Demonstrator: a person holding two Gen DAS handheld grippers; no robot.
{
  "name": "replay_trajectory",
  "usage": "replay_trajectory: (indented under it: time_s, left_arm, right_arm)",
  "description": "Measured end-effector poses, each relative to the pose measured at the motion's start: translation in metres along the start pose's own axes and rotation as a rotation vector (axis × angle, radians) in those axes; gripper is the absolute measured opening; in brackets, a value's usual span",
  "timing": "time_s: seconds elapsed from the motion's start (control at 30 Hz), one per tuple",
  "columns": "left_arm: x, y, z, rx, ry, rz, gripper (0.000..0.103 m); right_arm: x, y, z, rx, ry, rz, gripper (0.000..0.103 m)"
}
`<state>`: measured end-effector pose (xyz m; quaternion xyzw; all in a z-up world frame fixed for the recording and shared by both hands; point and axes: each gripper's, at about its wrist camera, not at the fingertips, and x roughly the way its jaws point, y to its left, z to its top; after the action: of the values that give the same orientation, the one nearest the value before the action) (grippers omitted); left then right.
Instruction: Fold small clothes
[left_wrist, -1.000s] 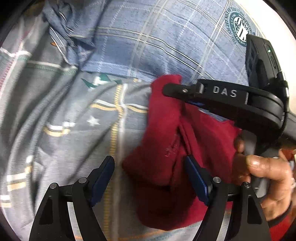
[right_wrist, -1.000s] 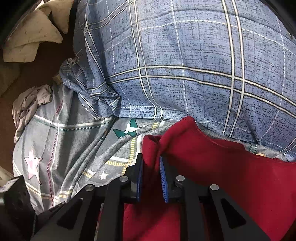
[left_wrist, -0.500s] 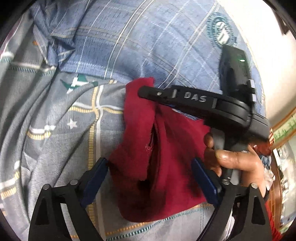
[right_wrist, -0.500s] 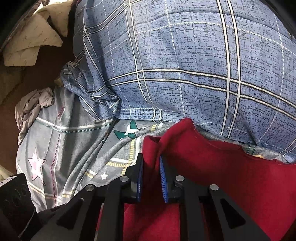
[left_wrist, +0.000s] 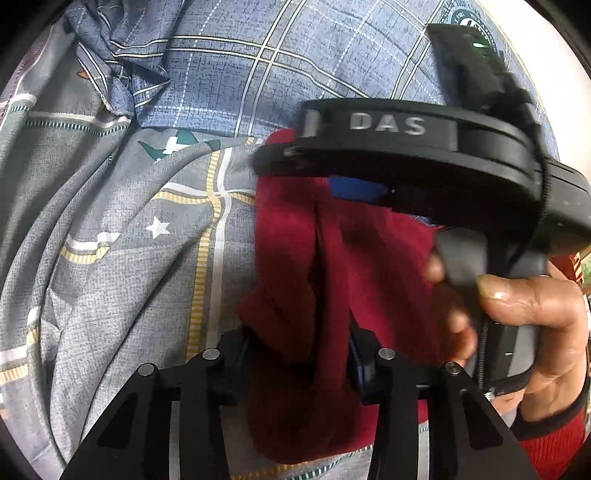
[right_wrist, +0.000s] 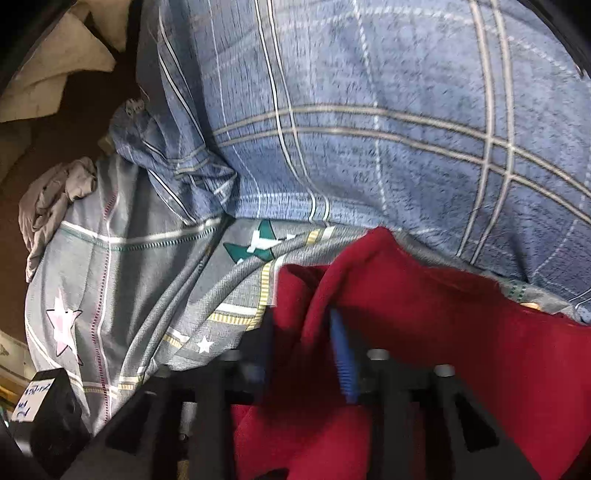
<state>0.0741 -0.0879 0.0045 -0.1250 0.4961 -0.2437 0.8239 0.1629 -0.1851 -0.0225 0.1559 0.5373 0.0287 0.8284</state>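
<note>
A dark red garment (left_wrist: 295, 258) lies bunched on a grey star-patterned bedsheet (left_wrist: 129, 240). My left gripper (left_wrist: 299, 354) is at its near end, jaws closing, and both pads press a thick fold of it. In the right wrist view the red garment (right_wrist: 461, 350) fills the lower right. My right gripper (right_wrist: 303, 343) sits at its upper corner with its jaws opening. A loose fold still hangs between its fingers, and the blue pad (right_wrist: 343, 354) stands clear of it. A hand (left_wrist: 535, 306) holds the right gripper's handle over the garment.
A blue plaid pillow or quilt (right_wrist: 369, 110) bulges just beyond the garment. A crumpled grey cloth (right_wrist: 55, 195) and a beige cloth (right_wrist: 55, 74) lie at the far left by the bed's edge. A black block with a handwritten label (right_wrist: 44, 406) sits bottom left.
My left jaws, wide apart before, have closed in on the red fold. My right jaws, shut on the garment's corner before, have parted.
</note>
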Motion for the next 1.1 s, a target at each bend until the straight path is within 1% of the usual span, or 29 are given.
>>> replay_trajectory:
  time_s: [0.03, 0.1, 0.17, 0.2, 0.23, 0.27, 0.3, 0.33, 0.37, 0.4, 0.43, 0.5, 0.6, 0.7, 0.73, 0.77, 0.83, 0.9, 0.97, 1.03, 1.1]
  left_arm:
    - [-0.003, 0.001, 0.000, 0.003, -0.001, 0.000, 0.038]
    - [-0.002, 0.001, -0.001, 0.009, -0.003, 0.005, 0.038]
    - [-0.004, 0.002, -0.002, 0.013, -0.004, 0.008, 0.038]
    - [-0.004, 0.002, -0.002, 0.012, -0.004, 0.008, 0.038]
    - [-0.005, 0.002, -0.002, 0.010, -0.004, 0.006, 0.037]
    - [-0.006, 0.001, -0.002, 0.014, -0.007, 0.005, 0.034]
    - [-0.009, -0.001, -0.003, 0.022, -0.012, 0.005, 0.033]
    - [-0.014, -0.006, -0.004, 0.040, -0.022, 0.006, 0.029]
    - [-0.017, -0.011, -0.004, 0.057, -0.031, 0.008, 0.027]
    - [-0.022, -0.015, -0.006, 0.072, -0.040, 0.011, 0.026]
    - [-0.030, -0.024, -0.009, 0.089, -0.056, 0.006, 0.024]
    - [-0.043, -0.040, -0.014, 0.105, -0.080, -0.016, 0.024]
    - [-0.056, -0.073, -0.017, 0.150, -0.103, -0.014, 0.023]
    - [-0.061, -0.119, -0.020, 0.227, -0.106, -0.031, 0.023]
    - [-0.058, -0.141, -0.021, 0.258, -0.104, -0.044, 0.023]
    - [-0.056, -0.155, -0.022, 0.279, -0.100, -0.054, 0.023]
    - [-0.046, -0.189, -0.027, 0.339, -0.086, -0.065, 0.023]
    - [-0.033, -0.214, -0.032, 0.385, -0.073, -0.073, 0.023]
    - [-0.012, -0.237, -0.036, 0.414, -0.036, -0.084, 0.023]
    - [0.016, -0.250, -0.040, 0.403, 0.020, -0.100, 0.023]
    - [0.039, -0.256, -0.043, 0.386, 0.067, -0.112, 0.024]
  right_arm:
    - [0.004, 0.002, 0.001, -0.001, 0.013, -0.002, 0.070]
    - [0.010, 0.006, 0.001, -0.014, 0.026, -0.025, 0.072]
    - [0.018, 0.011, -0.001, -0.036, 0.041, -0.044, 0.077]
    - [0.025, 0.014, -0.003, -0.062, 0.054, -0.062, 0.078]
    - [0.027, 0.016, -0.005, -0.082, 0.048, -0.084, 0.076]
    - [0.026, 0.016, -0.007, -0.091, 0.032, -0.099, 0.073]
    - [0.022, 0.013, -0.010, -0.090, 0.014, -0.117, 0.058]
    - [0.017, 0.009, -0.012, -0.082, 0.003, -0.106, 0.041]
    - [0.010, 0.004, -0.013, -0.063, -0.011, -0.074, 0.035]
    - [-0.003, -0.003, -0.016, -0.040, -0.039, -0.046, 0.025]
    - [-0.014, -0.006, -0.018, -0.035, -0.064, -0.041, 0.021]
    - [-0.043, -0.013, -0.023, -0.019, -0.122, -0.019, 0.020]
    - [-0.085, -0.022, -0.032, -0.013, -0.188, 0.011, 0.019]
    - [-0.124, -0.033, -0.041, -0.020, -0.242, -0.016, 0.018]
    - [-0.138, -0.039, -0.043, -0.017, -0.258, -0.024, 0.018]
    - [-0.154, -0.049, -0.046, -0.009, -0.277, -0.035, 0.018]
    - [-0.176, -0.067, -0.049, 0.008, -0.299, -0.066, 0.017]
    - [-0.197, -0.093, -0.056, 0.040, -0.316, -0.104, 0.017]
    - [-0.211, -0.117, -0.065, 0.066, -0.322, -0.141, 0.017]
    - [-0.216, -0.146, -0.074, 0.105, -0.319, -0.187, 0.017]
    - [-0.213, -0.177, -0.083, 0.157, -0.300, -0.238, 0.017]
